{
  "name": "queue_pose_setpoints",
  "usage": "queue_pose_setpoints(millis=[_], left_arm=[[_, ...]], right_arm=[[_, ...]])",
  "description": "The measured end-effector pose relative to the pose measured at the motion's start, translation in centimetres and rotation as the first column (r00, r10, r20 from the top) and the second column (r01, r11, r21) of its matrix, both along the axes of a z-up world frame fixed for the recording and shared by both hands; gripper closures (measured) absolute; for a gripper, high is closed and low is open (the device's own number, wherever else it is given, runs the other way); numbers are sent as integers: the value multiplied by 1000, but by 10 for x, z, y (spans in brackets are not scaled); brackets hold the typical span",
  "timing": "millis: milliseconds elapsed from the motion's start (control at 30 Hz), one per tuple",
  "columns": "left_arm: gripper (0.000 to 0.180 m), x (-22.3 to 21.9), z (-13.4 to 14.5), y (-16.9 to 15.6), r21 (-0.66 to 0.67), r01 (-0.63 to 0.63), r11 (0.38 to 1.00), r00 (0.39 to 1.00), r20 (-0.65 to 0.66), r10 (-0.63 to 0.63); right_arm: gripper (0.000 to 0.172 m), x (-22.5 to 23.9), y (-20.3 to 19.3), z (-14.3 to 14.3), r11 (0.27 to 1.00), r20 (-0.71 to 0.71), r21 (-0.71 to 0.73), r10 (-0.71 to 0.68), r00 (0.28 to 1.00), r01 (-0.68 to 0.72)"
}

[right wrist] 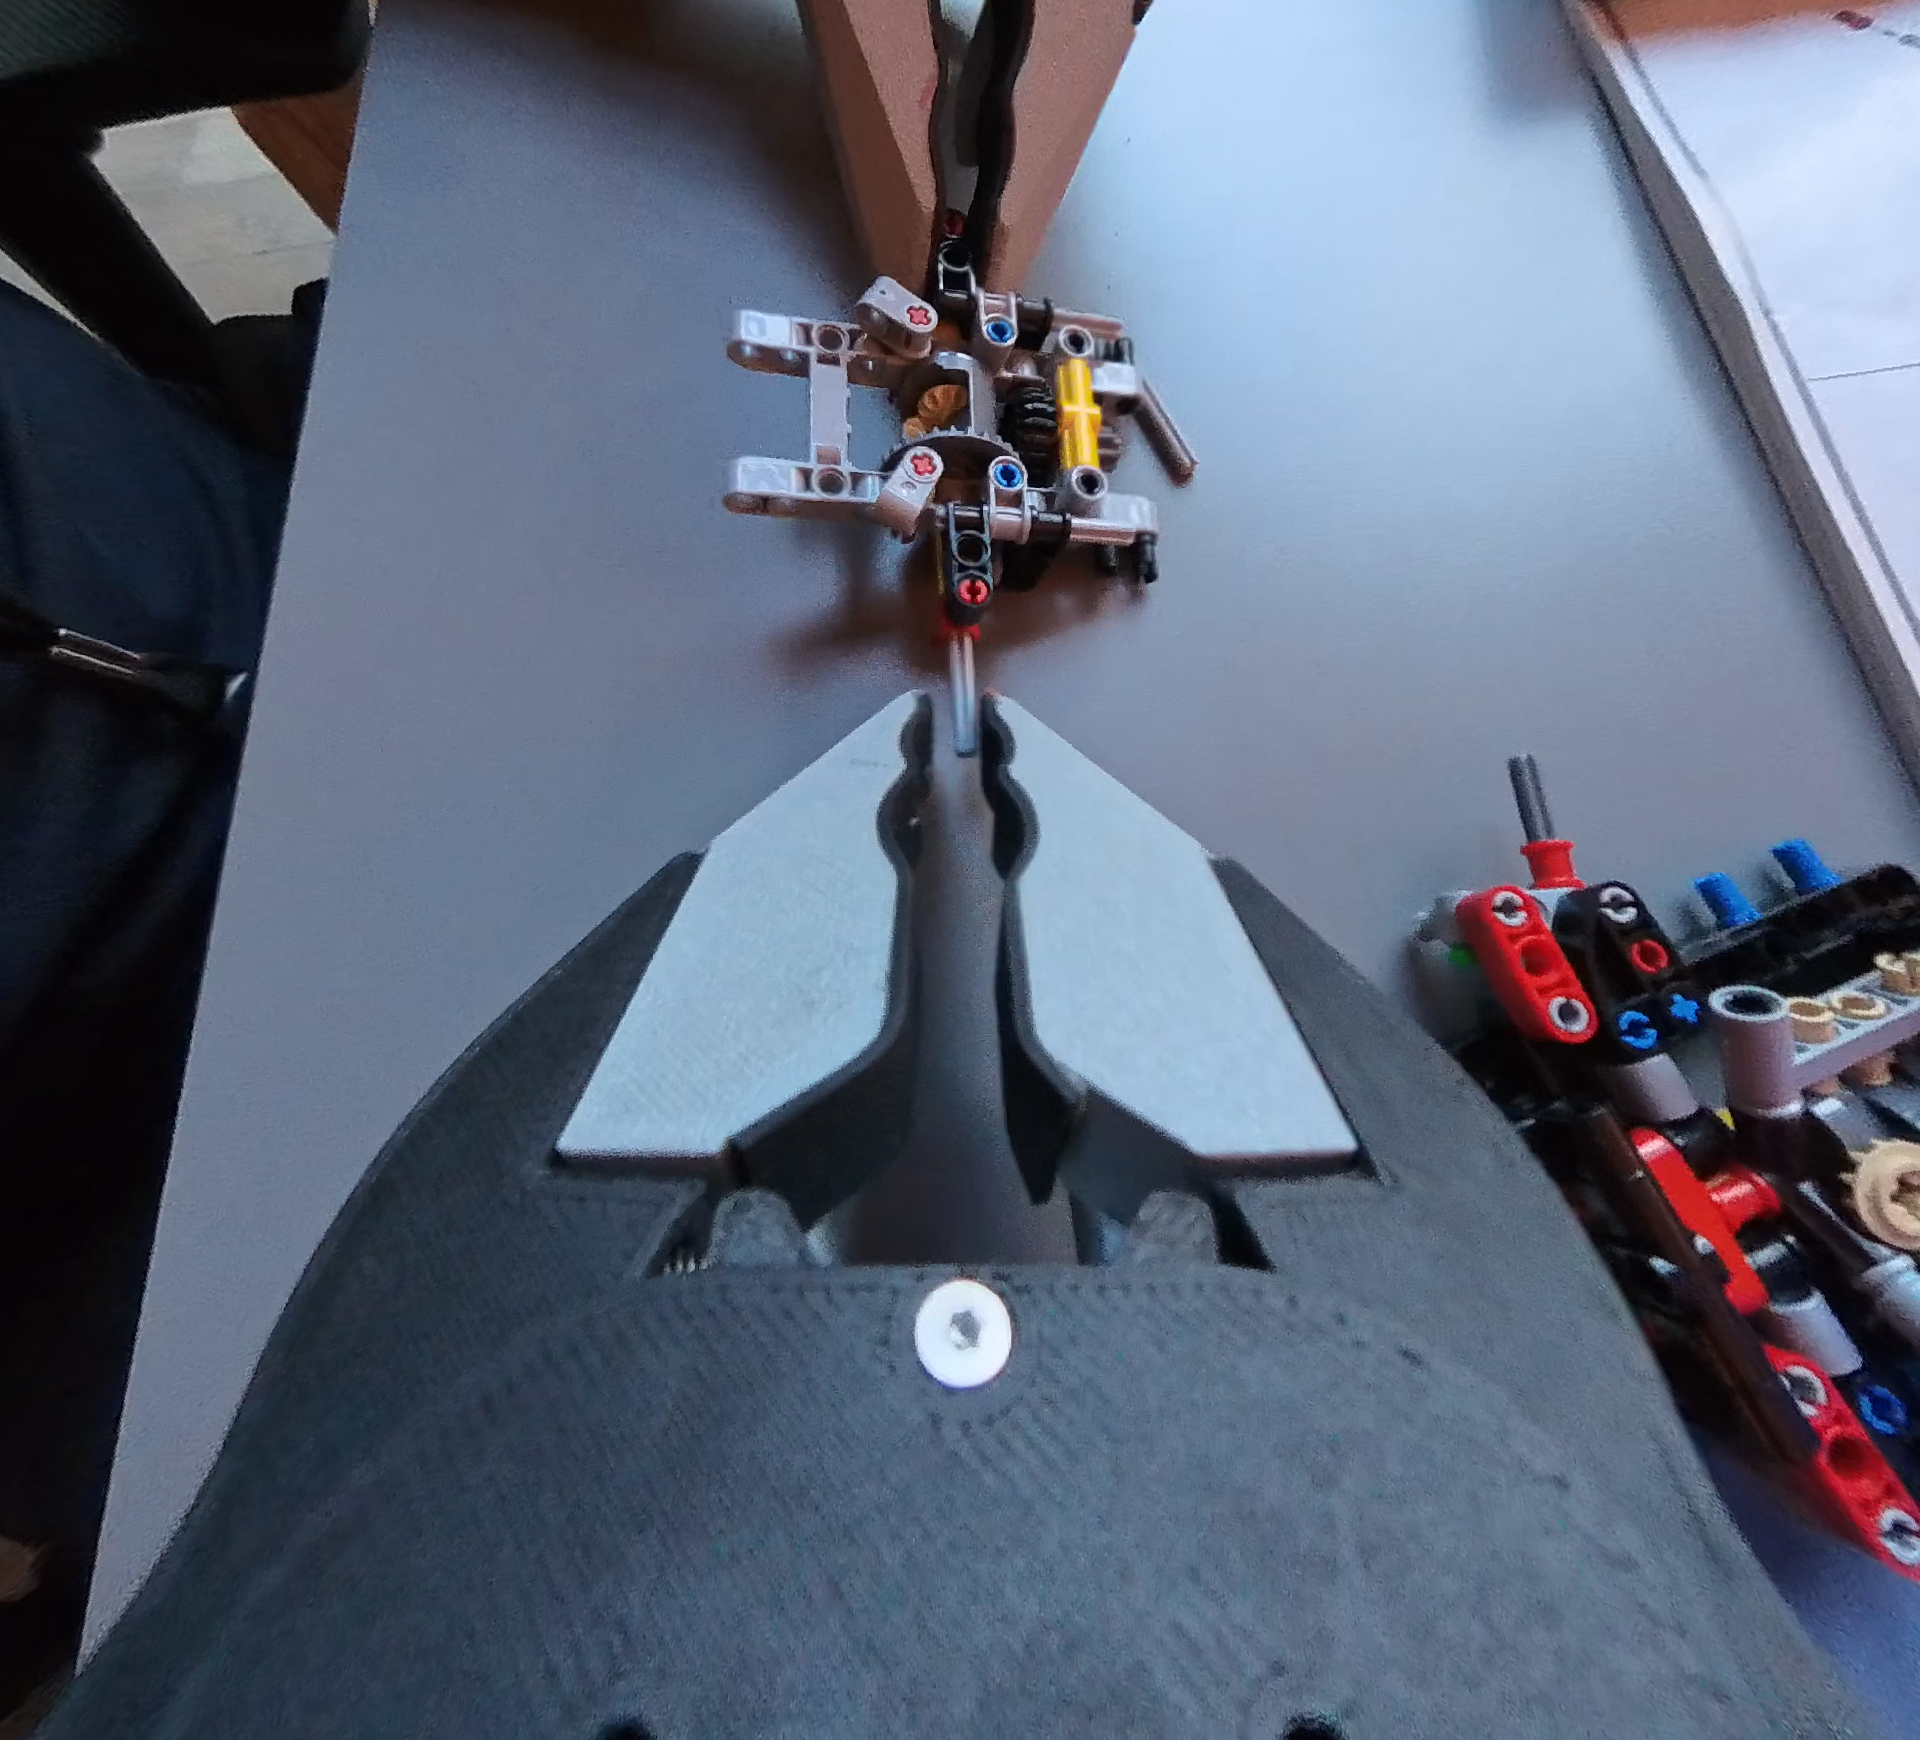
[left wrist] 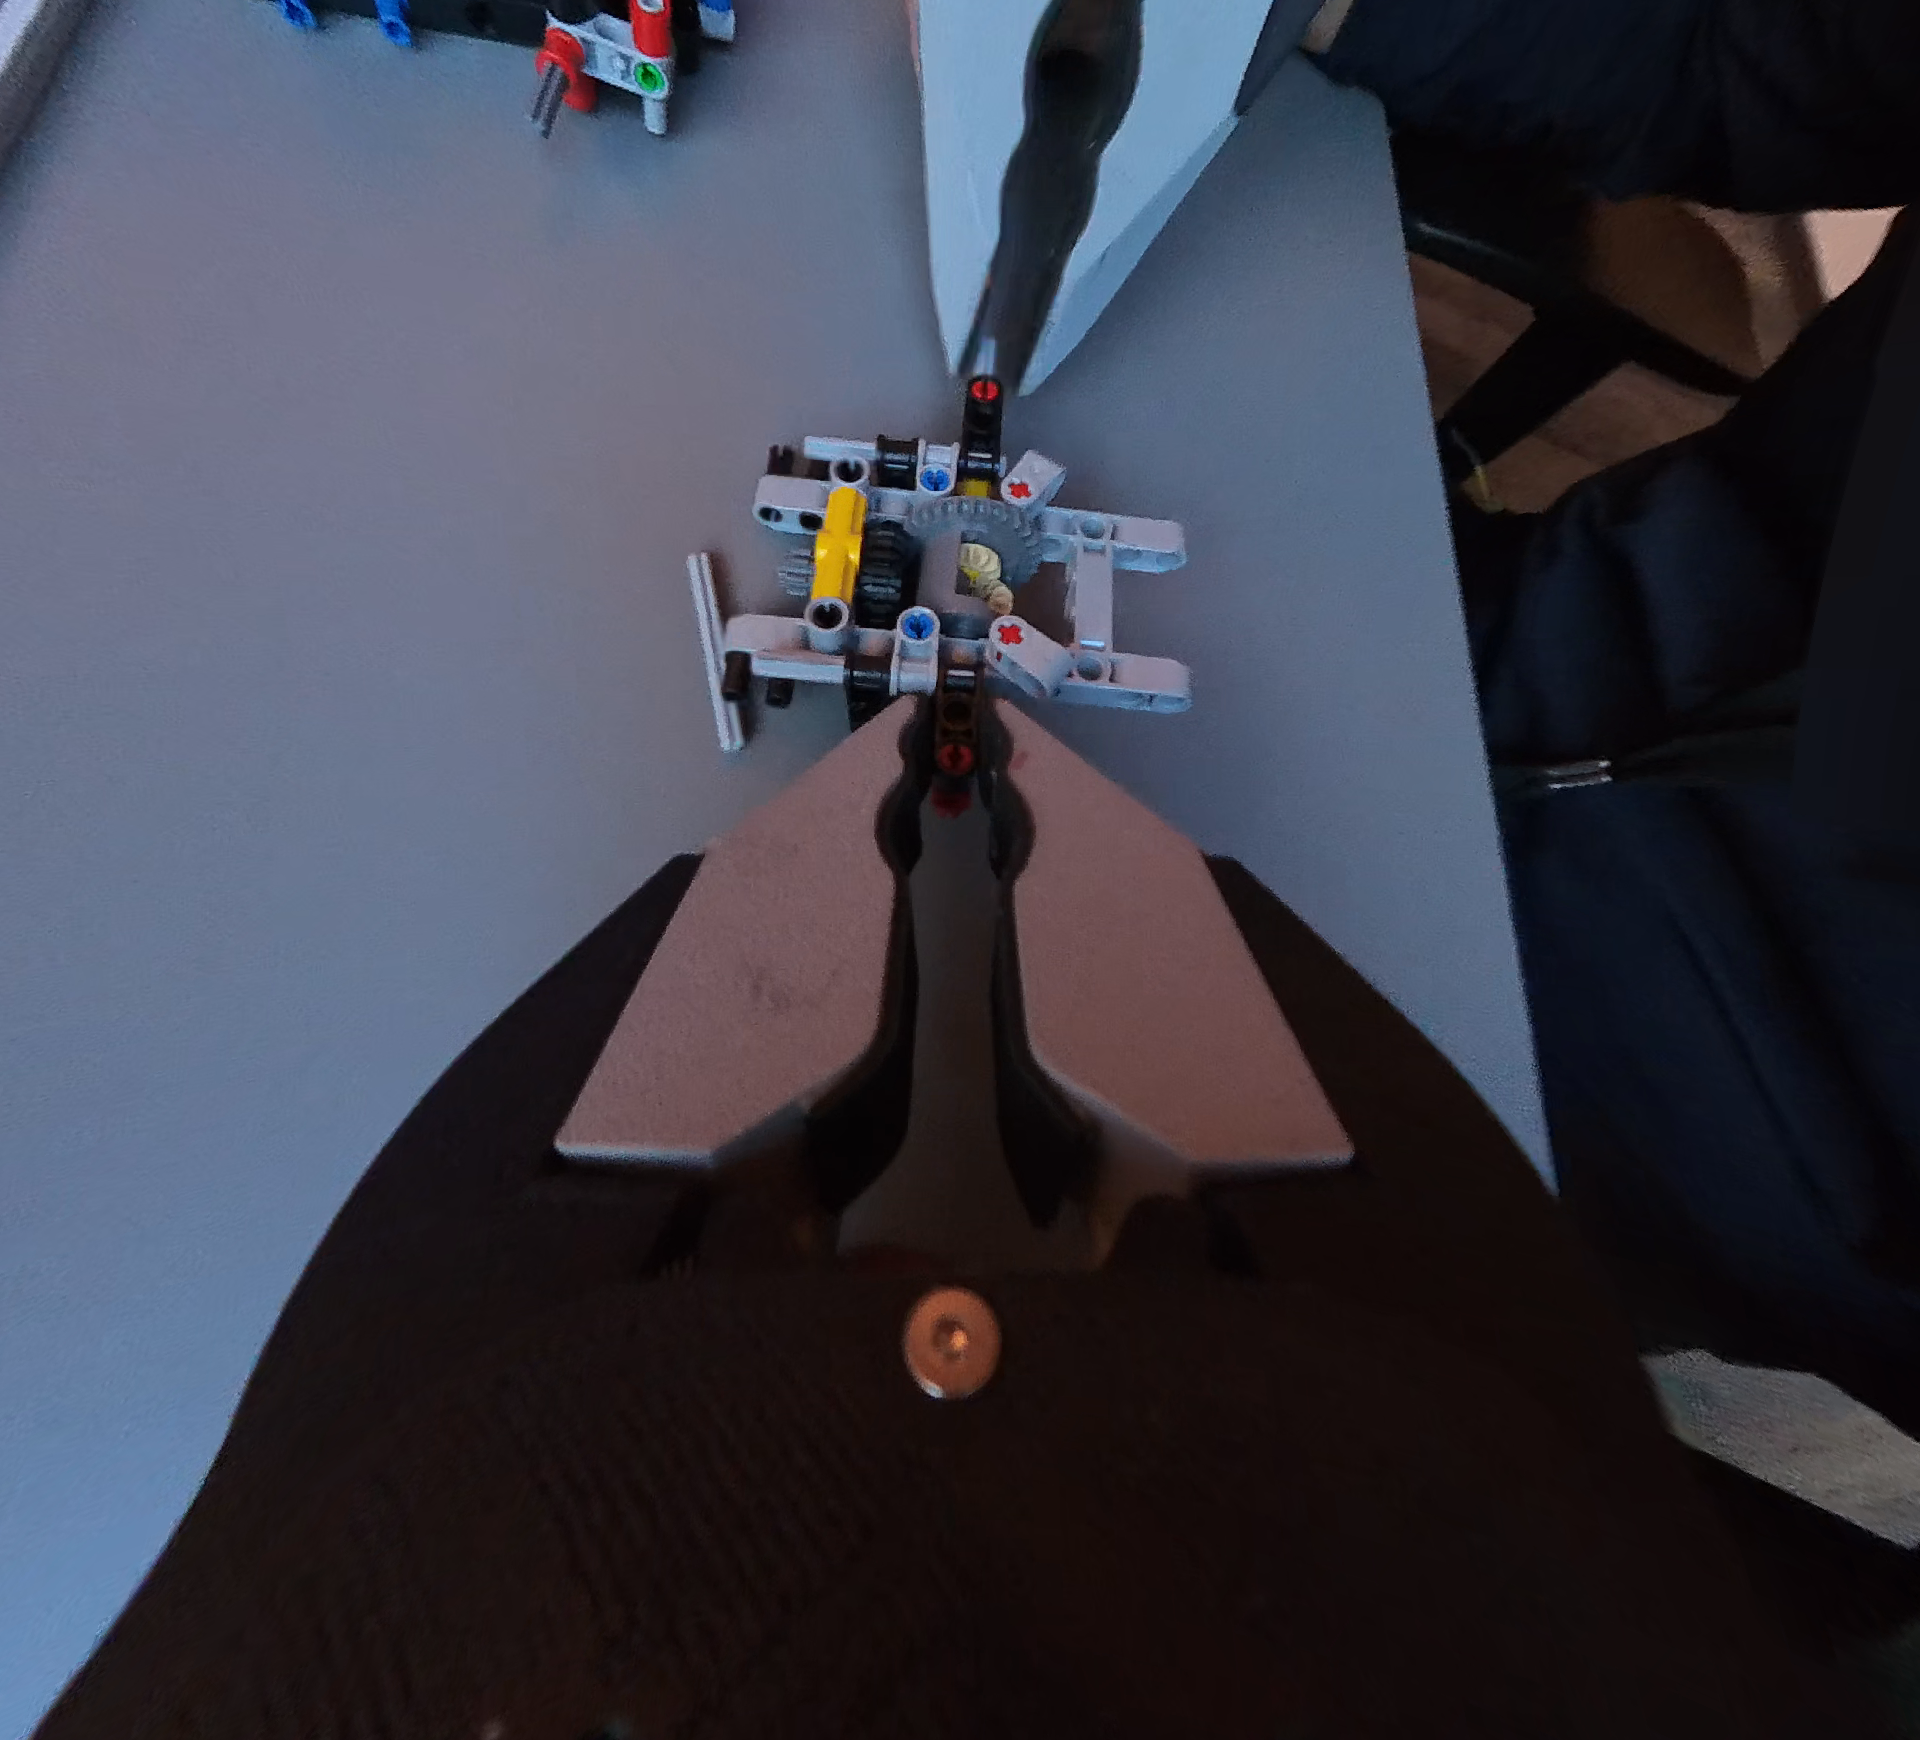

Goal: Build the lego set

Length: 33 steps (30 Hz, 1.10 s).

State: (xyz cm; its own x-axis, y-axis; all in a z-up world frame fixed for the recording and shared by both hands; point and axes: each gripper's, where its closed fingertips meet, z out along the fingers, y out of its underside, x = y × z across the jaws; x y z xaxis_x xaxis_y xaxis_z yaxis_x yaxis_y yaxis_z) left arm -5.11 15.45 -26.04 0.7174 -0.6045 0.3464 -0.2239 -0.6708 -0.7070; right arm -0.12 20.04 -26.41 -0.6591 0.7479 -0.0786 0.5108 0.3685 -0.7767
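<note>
Grey table (left wrist: 416, 547) carries the small gear frame (left wrist: 966, 568) at mid-frame, lying flat between my two tools. My left gripper (left wrist: 956, 734) comes in from the bottom of its view, level and square to the frame, nearly closed, its pads pressed on the black connector (left wrist: 954, 716) sticking out of the frame's near side. My right gripper (right wrist: 954, 714) faces it from the opposite side, also low and straight, pointing up the frame's centre line. Its tips stand a little apart around the free end of a thin grey axle (right wrist: 964, 698), whose far end sits at the red-pinned end of a second black connector (right wrist: 971, 552). I see a sliver of table between the axle and one tip, so I judge it is not gripped. To handle this well, I reckon the left grip should be firm and steady, and the right tool dead in line with the axle, so nothing twists. A bigger model (right wrist: 1662, 1067) lies at the lower right of the right view, well apart.
</note>
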Motion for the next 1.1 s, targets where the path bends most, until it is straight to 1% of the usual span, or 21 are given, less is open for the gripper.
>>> queue_pose_setpoints(millis=[33, 67, 167, 300, 433, 600, 667, 700, 800, 833, 900, 1000, 1033, 1100], left_arm=[[175, -2, -1, 0, 12, -1, 1000, 1000, -18, 1], [175, -3, -1, 0, 16, 0, 1000, 1000, -22, 1], [172, -3, 1, -2, 16, 12, 1000, 1000, 0, -12], [160, -5, 2, -5, 4, 21, 1000, 1000, 15, -21], [159, -6, 2, -8, 10, 33, 999, 999, 3, -33], [160, -3, -5, -10, -9, 53, 999, 998, -17, -53], [165, -1, -6, -10, -9, 63, 998, 998, -21, -64], [171, 0, -6, -10, -5, 68, 998, 997, -23, -68], [174, 1, -6, -9, -1, 68, 998, 998, -19, -68], [175, 0, -4, -8, -8, 50, 999, 999, 4, -50], [175, -1, 3, -5, -54, 13, 998, 993, 122, -6], [175, -5, 17, 0, -106, -30, 994, 950, 305, 61], [176, -6, 19, 1, -121, -38, 992, 940, 333, 77], [176, -6, 17, 1, -144, -45, 988, 935, 342, 93]], right_arm=[[159, 0, 2, 0, 1000, -4, 0, -7, 1000, 7], [158, 1, 3, 1, 1000, -3, -6, -6, 1000, 6], [159, 4, 7, 4, 999, 6, -44, -5, 1000, 5], [160, 4, 9, 6, 996, 26, -89, -14, 1000, 17], [160, 6, 6, 1, 998, 42, -62, 5, 999, -3], [168, 7, 5, -1, 999, 49, -47, 14, 999, -11], [169, 7, 5, -1, 998, 49, -54, 18, 999, -15], [169, 7, 5, 0, 998, 48, -56, 18, 999, -15], [170, 6, 4, -1, 998, 56, -61, 21, 998, -18], [170, 6, 4, -1, 998, 62, -68, 21, 998, -17], [170, 5, 4, 1, 995, 82, -104, 11, 997, -3], [171, 4, 2, 7, 971, 148, -236, 11, 989, 24], [171, 4, 1, 9, 958, 173, -284, 19, 985, 31], [171, 3, 2, 11, 939, 205, -339, 14, 979, 57]])
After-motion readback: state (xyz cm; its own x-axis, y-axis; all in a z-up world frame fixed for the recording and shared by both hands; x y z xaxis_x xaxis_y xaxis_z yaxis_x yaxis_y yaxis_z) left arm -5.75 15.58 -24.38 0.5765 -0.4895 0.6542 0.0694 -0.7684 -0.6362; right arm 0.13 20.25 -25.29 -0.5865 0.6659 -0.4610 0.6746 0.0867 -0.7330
